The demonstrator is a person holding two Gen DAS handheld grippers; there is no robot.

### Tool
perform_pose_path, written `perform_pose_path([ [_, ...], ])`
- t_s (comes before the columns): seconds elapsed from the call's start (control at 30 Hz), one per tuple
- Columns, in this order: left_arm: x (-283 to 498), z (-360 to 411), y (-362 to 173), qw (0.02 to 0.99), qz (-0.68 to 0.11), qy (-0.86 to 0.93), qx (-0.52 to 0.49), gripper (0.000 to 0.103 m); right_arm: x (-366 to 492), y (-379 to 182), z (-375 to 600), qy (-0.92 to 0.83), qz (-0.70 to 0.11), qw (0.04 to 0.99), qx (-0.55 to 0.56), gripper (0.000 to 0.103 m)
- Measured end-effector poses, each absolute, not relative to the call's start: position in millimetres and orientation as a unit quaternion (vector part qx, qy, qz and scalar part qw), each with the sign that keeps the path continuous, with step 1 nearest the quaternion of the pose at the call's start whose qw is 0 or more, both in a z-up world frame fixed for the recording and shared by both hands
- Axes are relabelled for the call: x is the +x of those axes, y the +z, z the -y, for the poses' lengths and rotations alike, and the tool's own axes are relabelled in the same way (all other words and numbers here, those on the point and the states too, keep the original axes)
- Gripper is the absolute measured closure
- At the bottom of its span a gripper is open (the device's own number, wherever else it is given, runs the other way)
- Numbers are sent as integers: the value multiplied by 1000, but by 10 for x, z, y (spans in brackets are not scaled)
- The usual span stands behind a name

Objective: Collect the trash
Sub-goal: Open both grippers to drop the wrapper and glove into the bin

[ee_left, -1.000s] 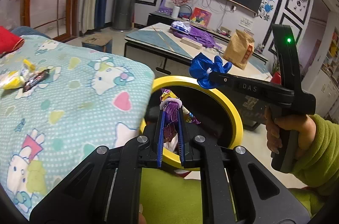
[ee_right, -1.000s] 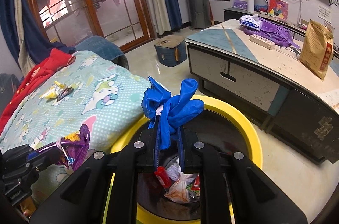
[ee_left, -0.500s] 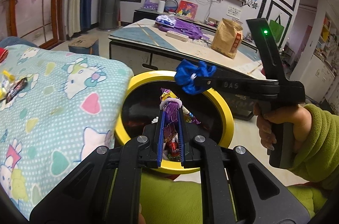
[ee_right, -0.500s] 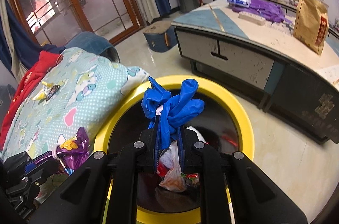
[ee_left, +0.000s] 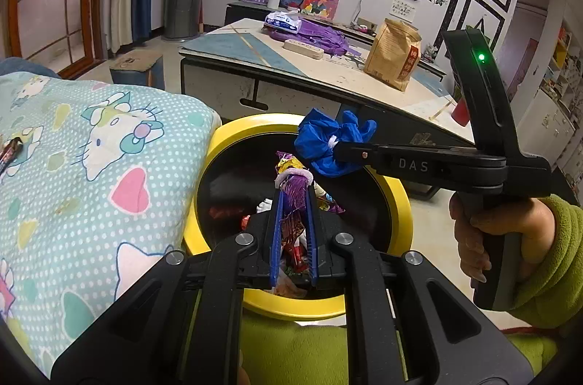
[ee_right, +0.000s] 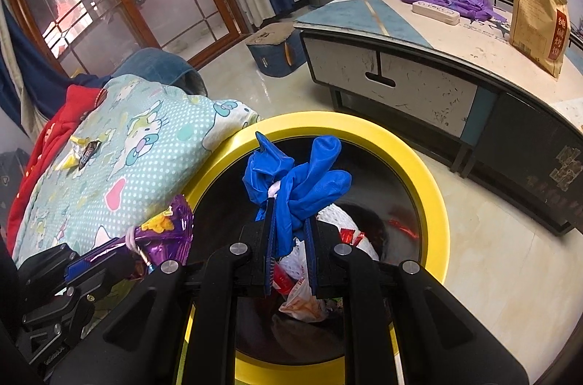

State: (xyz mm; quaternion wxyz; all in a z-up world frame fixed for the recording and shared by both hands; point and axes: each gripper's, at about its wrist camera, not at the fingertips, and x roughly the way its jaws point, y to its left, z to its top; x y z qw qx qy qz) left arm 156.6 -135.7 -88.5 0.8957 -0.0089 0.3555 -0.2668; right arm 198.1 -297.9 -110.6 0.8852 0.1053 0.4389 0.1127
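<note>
A round bin with a yellow rim (ee_left: 399, 203) (ee_right: 435, 199) stands on the floor beside the bed and holds several wrappers. My left gripper (ee_left: 293, 192) is shut on a purple foil wrapper (ee_left: 297, 190) above the bin's mouth. My right gripper (ee_right: 289, 213), held by a hand in a green sleeve (ee_left: 546, 261), is shut on a crumpled blue glove (ee_right: 295, 177) (ee_left: 333, 144), also over the bin. In the right wrist view the purple wrapper (ee_right: 164, 235) sits at lower left. Yellow and dark wrappers (ee_right: 82, 150) lie on the bed.
A blanket with cartoon cats (ee_left: 91, 173) covers the bed left of the bin. A low table (ee_right: 419, 57) behind the bin carries a brown paper bag (ee_right: 539, 20), a purple cloth and a tissue pack. A small stool (ee_right: 277, 50) stands on the tiled floor.
Both grippers have come forward and lower over the bin, which now fills more of each view. The blanket has slid left in the left wrist view. Both grips are unchanged.
</note>
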Motion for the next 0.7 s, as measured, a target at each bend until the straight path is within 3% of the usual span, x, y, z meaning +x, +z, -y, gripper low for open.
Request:
perform_pose_path([
  [0.6,1576,1422,-947,889,-367,-272,-8,96,2014,-1166,2993,108,-446,881,114,88],
  [0.7,1582,1426,-956,889,-369,-271,-8,89,2016,-1165,3016,104,-445,881,120,81],
])
